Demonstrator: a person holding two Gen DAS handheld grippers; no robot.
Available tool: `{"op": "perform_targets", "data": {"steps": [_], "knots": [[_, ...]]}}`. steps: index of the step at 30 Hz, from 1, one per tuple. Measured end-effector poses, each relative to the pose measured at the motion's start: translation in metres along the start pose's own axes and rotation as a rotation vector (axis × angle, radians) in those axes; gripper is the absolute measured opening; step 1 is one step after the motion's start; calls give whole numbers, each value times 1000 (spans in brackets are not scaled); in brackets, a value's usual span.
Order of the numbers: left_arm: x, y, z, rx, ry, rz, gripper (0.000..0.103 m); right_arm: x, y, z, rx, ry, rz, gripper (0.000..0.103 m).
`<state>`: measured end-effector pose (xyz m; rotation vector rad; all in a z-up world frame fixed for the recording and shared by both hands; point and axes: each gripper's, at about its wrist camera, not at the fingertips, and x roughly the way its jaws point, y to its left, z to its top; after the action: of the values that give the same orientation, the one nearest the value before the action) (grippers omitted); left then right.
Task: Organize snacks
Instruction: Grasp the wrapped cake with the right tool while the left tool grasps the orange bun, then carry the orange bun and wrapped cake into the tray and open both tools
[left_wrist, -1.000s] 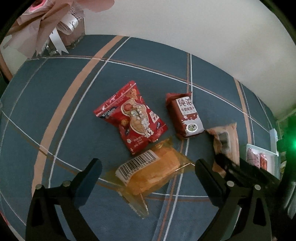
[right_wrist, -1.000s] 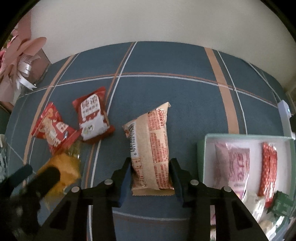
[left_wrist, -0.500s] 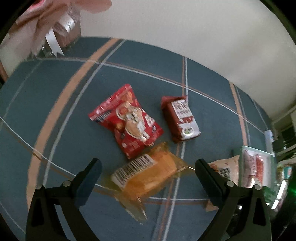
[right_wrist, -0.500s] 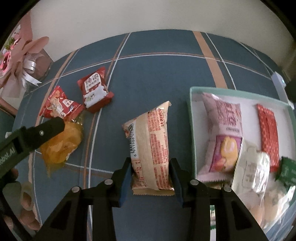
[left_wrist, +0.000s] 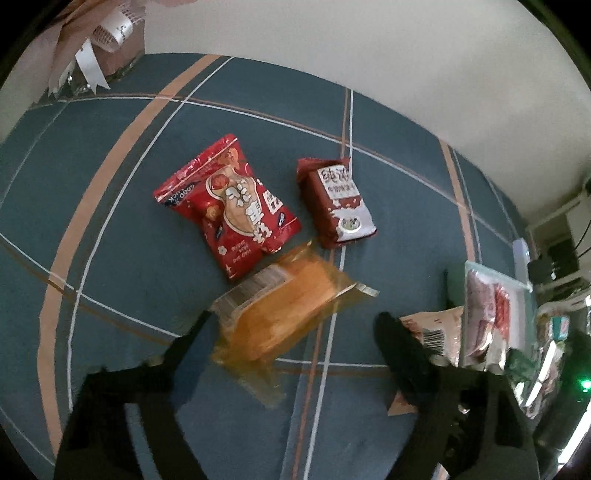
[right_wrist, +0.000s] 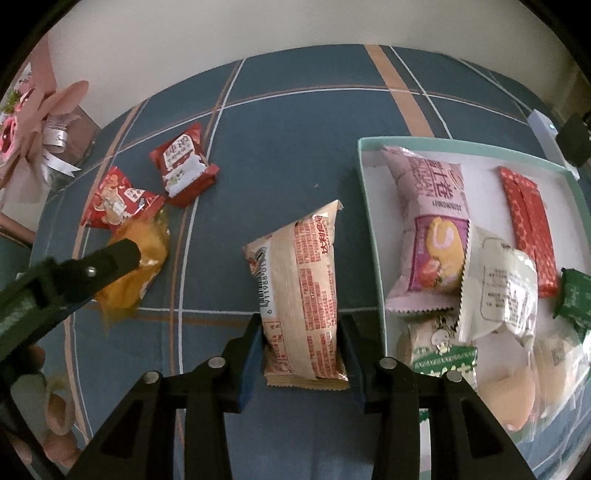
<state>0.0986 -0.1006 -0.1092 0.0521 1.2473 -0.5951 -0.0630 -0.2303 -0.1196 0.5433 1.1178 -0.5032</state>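
In the left wrist view, the left gripper (left_wrist: 291, 332) is pointing steeply down over a translucent orange plastic-wrapped snack packet (left_wrist: 284, 317) lying on the dark blue checked tablecloth (left_wrist: 122, 258). Its jaws are closing, with the near end of the packet between them; the left finger looks to be at the packet's barcode corner, while the right finger is standing clear of it. The packet's long axis is running diagonally, up toward the right, so the jaws are straddling it slantwise rather than squarely. Just beyond it are lying a bright red crinkled snack bag (left_wrist: 229, 203) and a dark red milk-printed pouch (left_wrist: 340, 201).

In the right wrist view, the right gripper (right_wrist: 301, 354) is holding a beige paper-look snack packet with red print (right_wrist: 303, 284), pinched narrowly at its lower end, long axis pointing away from the fingers. The white tray with a mint-green rim (right_wrist: 365, 184), already crowded with snacks, is lying immediately to the packet's right, so a short sideways carry would probably bring it over.
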Motion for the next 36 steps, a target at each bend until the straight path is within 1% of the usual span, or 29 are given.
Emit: {"op": "perform_targets", "data": {"steps": [1, 3, 4, 6, 9, 12, 14, 19, 25, 29, 30, 34, 36], "knots": [[1, -1, -1, 9, 4, 9, 77, -1, -1, -3, 2, 1, -2, 43], [2, -3, -3, 31, 8, 31, 69, -3, -5, -8, 7, 3, -1, 43], [3, -6, -4, 42, 11, 42, 67, -4, -6, -10, 10, 4, 0, 43], [7, -9, -5, 50, 10, 55, 54, -5, -6, -14, 16, 5, -1, 43], [11, -10, -6, 51, 14, 58, 46, -4, -5, -22, 27, 6, -2, 43], [16, -11, -9, 57, 13, 77, 45, -6, -5, -27, 37, 7, -2, 43], [15, -13, -9, 57, 10, 72, 44, -7, -8, -30, 44, 7, -1, 43], [11, -12, -11, 43, -7, 63, 37, -15, -11, -31, 64, 7, 5, 43], [3, -6, -17, 6, -12, 41, 31, -19, -18, -37, 88, 15, 25, 43], [-1, -4, -25, -8, 4, 18, 30, -24, -21, -44, 95, 23, 33, 43], [0, 0, -23, -13, 11, 17, 30, -24, -21, -45, 97, 25, 35, 43], [-5, -1, -37, -20, 44, 26, 30, -29, -27, -54, 113, 39, 55, 43], [-7, -1, -39, -19, 56, 31, 30, -32, -32, -59, 122, 44, 67, 43]]}}
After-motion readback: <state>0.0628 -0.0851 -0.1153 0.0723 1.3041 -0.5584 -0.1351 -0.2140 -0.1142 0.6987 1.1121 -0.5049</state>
